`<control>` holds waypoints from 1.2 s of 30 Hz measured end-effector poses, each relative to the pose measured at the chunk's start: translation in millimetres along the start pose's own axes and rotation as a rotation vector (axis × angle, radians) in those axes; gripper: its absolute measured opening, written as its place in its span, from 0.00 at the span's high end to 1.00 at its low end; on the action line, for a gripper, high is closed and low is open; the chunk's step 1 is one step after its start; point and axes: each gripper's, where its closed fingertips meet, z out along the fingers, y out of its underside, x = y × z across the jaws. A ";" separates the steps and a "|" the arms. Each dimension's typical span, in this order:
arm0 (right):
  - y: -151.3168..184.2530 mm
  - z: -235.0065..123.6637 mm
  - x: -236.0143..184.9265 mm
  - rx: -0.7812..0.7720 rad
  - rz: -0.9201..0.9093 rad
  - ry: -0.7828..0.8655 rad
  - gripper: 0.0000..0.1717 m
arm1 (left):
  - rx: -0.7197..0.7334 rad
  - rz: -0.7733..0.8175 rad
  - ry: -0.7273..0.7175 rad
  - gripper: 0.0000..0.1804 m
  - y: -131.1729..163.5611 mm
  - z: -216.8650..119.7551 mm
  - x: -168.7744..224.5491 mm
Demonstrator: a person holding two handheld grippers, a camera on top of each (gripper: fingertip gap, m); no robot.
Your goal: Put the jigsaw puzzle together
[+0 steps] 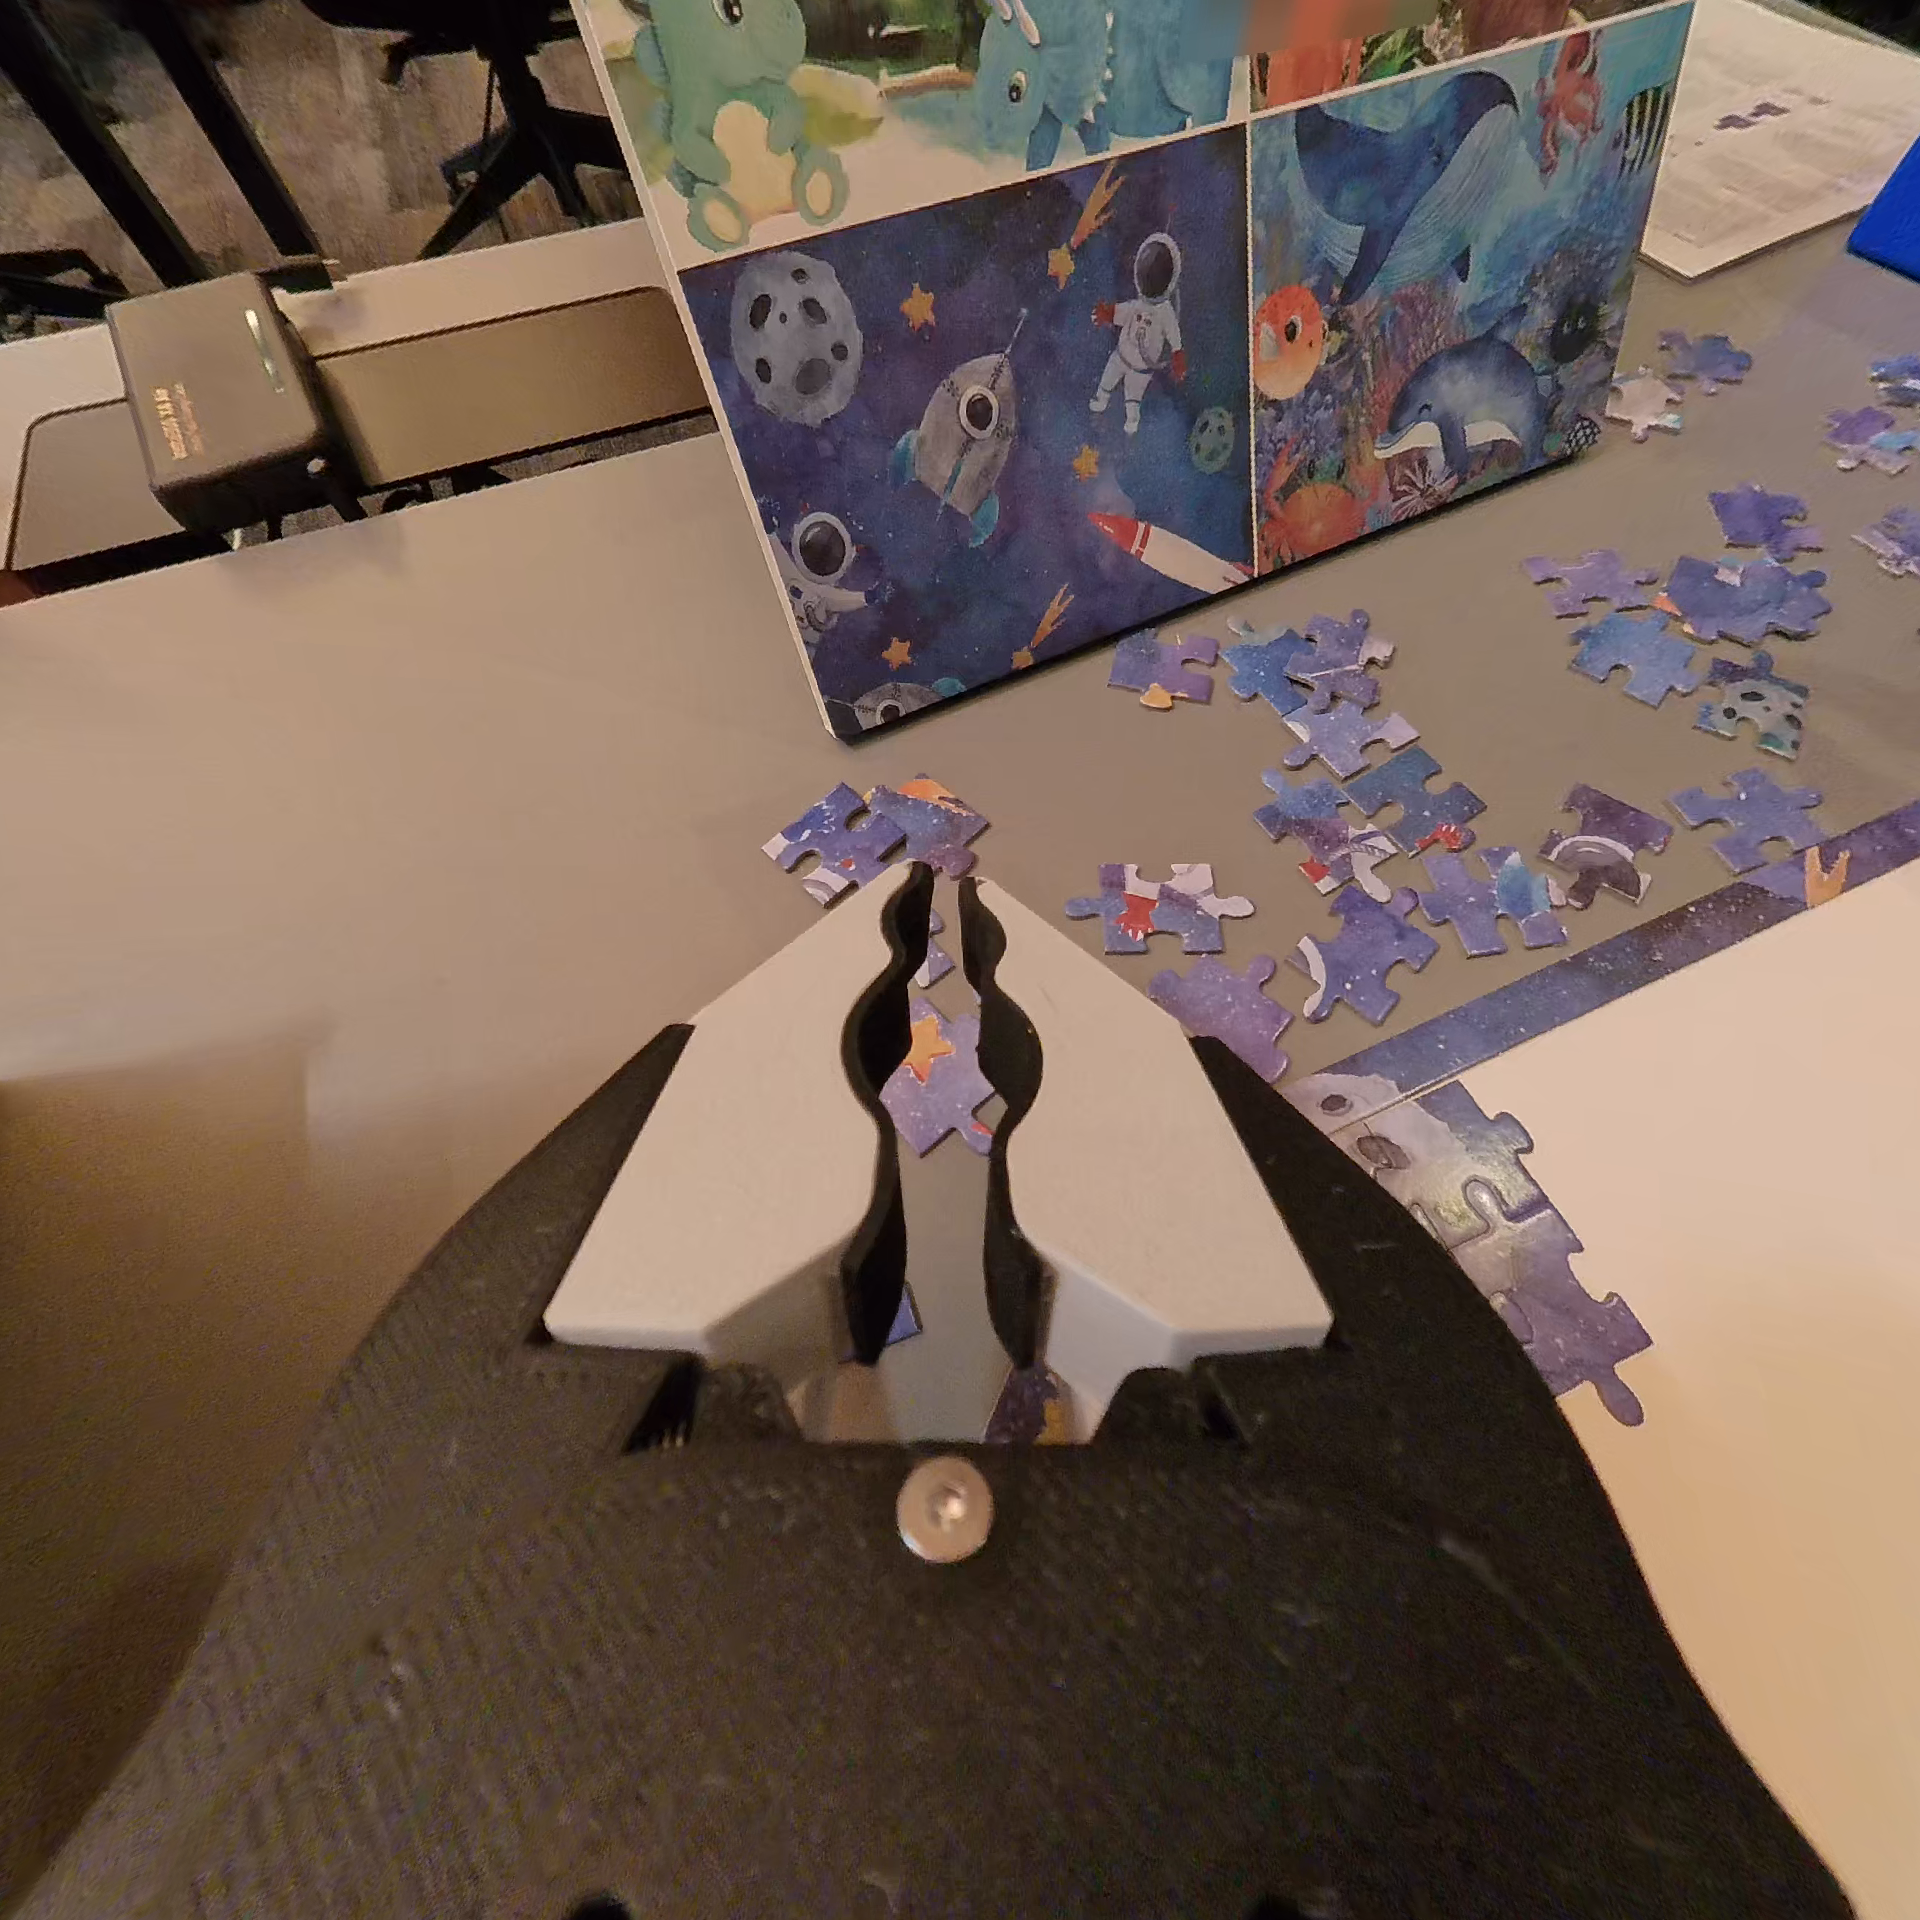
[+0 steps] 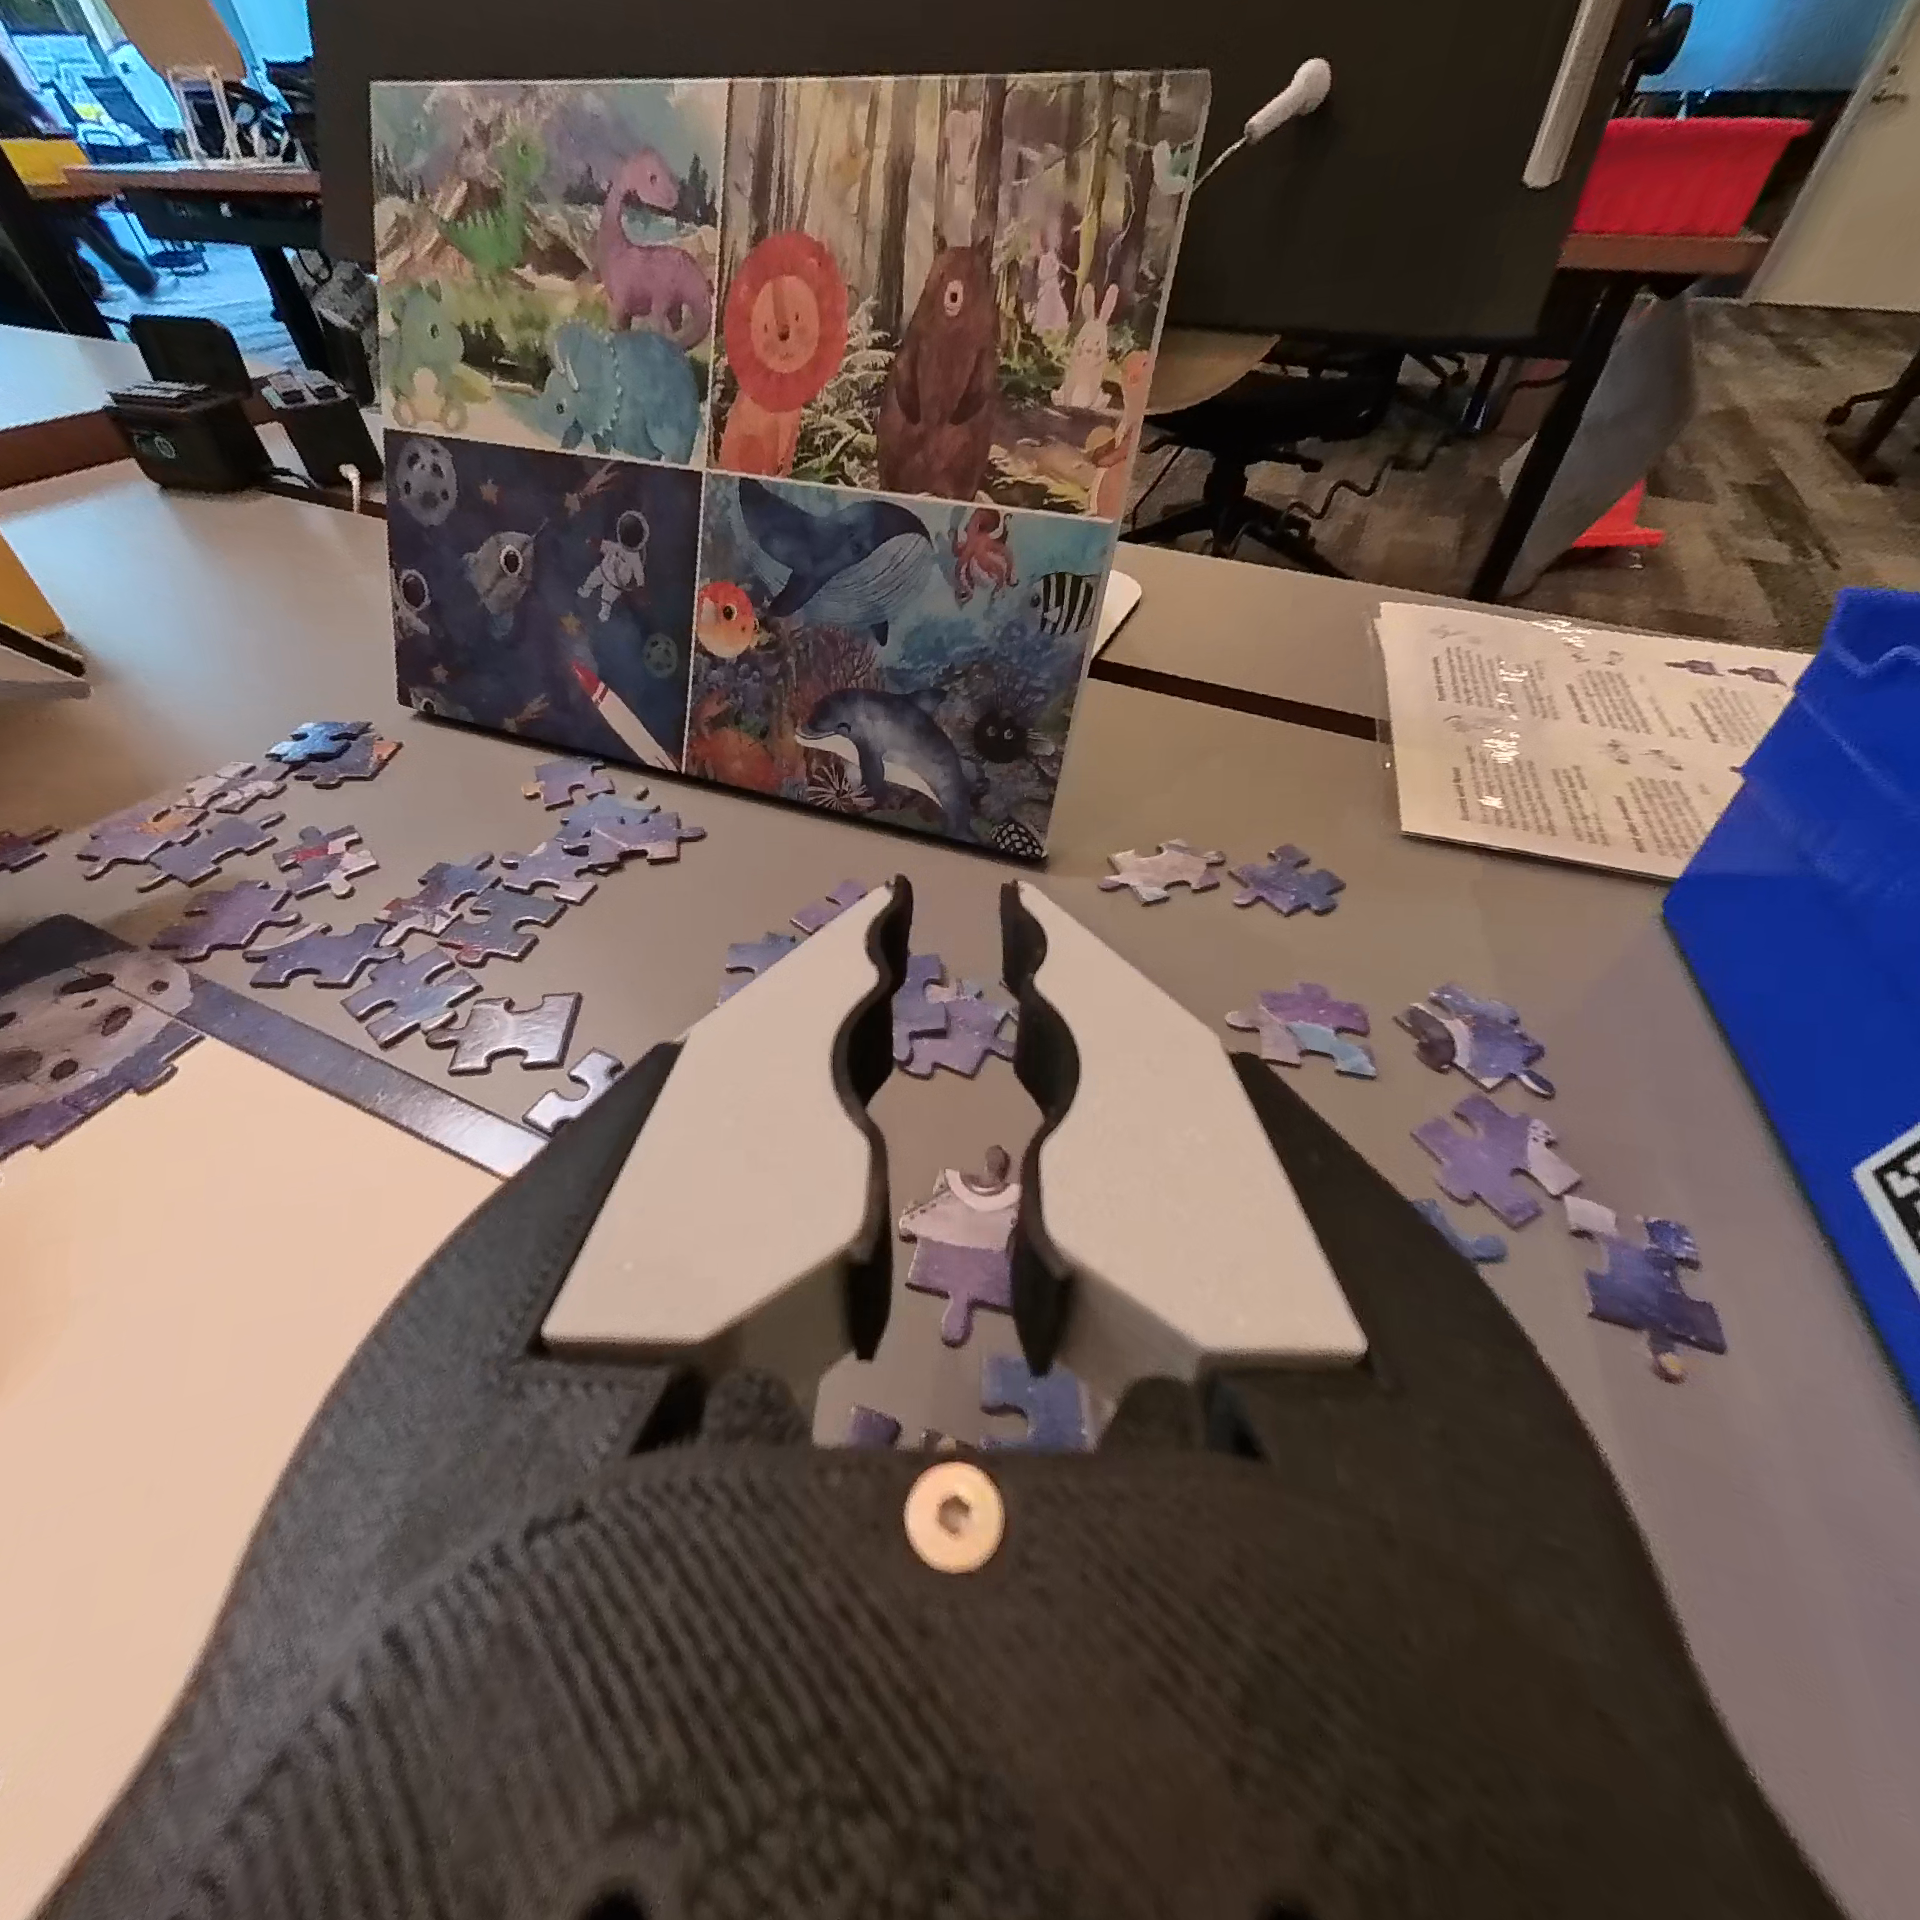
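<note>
Just above frame centre, the left gripper [image 1: 943, 878] nips only the knob of a purple puzzle piece [image 1: 930, 816], which overlaps a neighbouring piece [image 1: 821, 847]. So slight a hold could let it twist free or drag the other along. The right gripper [image 2: 956, 899] stands apart, empty.

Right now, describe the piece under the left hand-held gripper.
Find the upright picture box; the left hand-held gripper sits before its near corner. Seen on the table between its fingers lies a purple piece, alone there in bearing an orange star.

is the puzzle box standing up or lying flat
Standing up. The puzzle box rests on one edge on the grey table, its picture face rising behind the loose pieces.
</note>
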 end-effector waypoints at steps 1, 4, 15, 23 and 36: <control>0.1 0.2 -0.4 -0.001 -0.004 0.001 0.91 | 0.000 0.000 0.000 0.98 0.0 0.0 0.1; 0.1 0.4 -0.8 -0.003 -0.012 0.004 0.91 | 0.001 0.003 0.002 0.98 -0.1 0.1 0.7; -4.5 -3.1 2.9 0.026 0.011 0.009 0.91 | -0.002 0.003 0.003 0.97 0.3 0.4 0.9; -10.5 -7.5 7.1 0.065 0.035 0.019 0.91 | -0.004 0.004 0.004 0.97 0.5 0.6 1.4; -8.0 -5.5 5.6 0.054 0.047 0.006 0.90 | -0.009 0.008 0.006 0.98 1.4 1.1 2.1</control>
